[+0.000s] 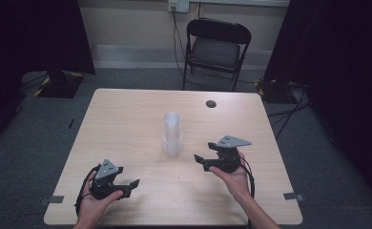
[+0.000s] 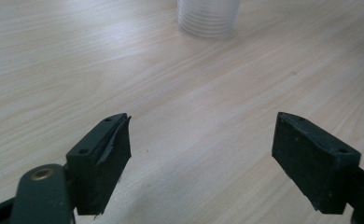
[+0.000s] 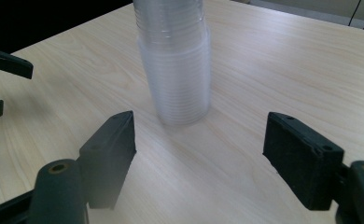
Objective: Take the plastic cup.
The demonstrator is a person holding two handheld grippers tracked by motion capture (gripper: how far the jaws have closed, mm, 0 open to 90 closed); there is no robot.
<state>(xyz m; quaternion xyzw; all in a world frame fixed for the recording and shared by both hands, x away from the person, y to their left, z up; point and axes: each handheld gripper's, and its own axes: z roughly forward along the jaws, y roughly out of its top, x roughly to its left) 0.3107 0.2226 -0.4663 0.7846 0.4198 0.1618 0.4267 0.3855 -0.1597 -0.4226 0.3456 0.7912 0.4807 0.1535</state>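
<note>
- a stack of clear plastic cups stands upright near the middle of the table, its long axis vertical; the ribbed rims form close rings down the lower part, and the narrower end points up.
- the table top is pale wood-grain laminate, smooth and matte, with rounded corners and a dark round hole near the far edge.
- the left gripper, black and angular with a grey three-cornered plate, sits at the near left, well apart from the cups; its jaws are spread wide, with nothing between them.
- the right gripper is just right of the stack; its blocky jaws are also wide apart, facing the cups without touching.
- a black folding chair stands beyond the table.
</note>
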